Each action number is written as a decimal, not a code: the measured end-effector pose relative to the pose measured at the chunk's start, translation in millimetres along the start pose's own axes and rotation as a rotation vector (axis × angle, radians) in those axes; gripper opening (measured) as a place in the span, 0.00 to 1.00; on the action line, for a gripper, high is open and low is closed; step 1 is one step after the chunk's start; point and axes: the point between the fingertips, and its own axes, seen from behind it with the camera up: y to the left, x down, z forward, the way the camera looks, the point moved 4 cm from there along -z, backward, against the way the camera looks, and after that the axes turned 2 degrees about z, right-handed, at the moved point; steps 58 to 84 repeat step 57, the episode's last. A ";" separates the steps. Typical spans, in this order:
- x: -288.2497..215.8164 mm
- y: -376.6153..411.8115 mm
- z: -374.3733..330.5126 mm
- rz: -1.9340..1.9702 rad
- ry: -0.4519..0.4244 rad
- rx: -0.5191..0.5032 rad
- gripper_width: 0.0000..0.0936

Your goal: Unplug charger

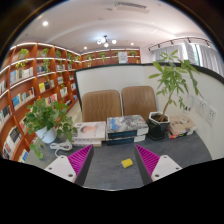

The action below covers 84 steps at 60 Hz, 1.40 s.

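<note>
**Tool held apart above a grey table; charger at the wall to the right**

The tool (pixel 109 160) hangs over a grey table (pixel 110 170) with its two fingers spread wide and nothing between them. Each finger shows a magenta pad (pixel 80 157) on its inner face. A small yellow object (pixel 127 162) lies on the table between the fingers, nearer the right one, touching neither.

Beyond the fingers, at the far side of the table, stands a stack of books (pixel 126 125) with a printed cover on top; its writing is too small to read. To the left of it lies another flat printed item (pixel 89 130), also unreadable. A leafy potted plant (pixel 48 120) stands at the table's left end, and a taller plant in a dark pot (pixel 160 122) stands at the right.

Near that pot, against the white partition, sits a cluster of small white things, among them what may be the charger (pixel 183 126); a wall socket plate (pixel 209 113) shows on the partition just to its right. Whether a plug is seated there cannot be told.

Two brown chairs (pixel 101 104) stand behind the table. Red bookshelves (pixel 30 80) filled with books line the left wall and the back of the room, under a ceiling with round lights. No brand or label is legible anywhere.
</note>
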 end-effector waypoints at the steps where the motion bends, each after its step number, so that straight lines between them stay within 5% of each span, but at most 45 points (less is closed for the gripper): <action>1: -5.2 3.2 -9.7 0.002 -0.015 0.000 0.87; 12: -18.4 46.2 -106.5 0.014 -0.086 -0.013 0.89; 32: 34.4 87.8 -189.6 -0.033 -0.056 -0.027 0.90; 84: 61.4 68.1 -214.2 -0.054 -0.038 0.013 0.90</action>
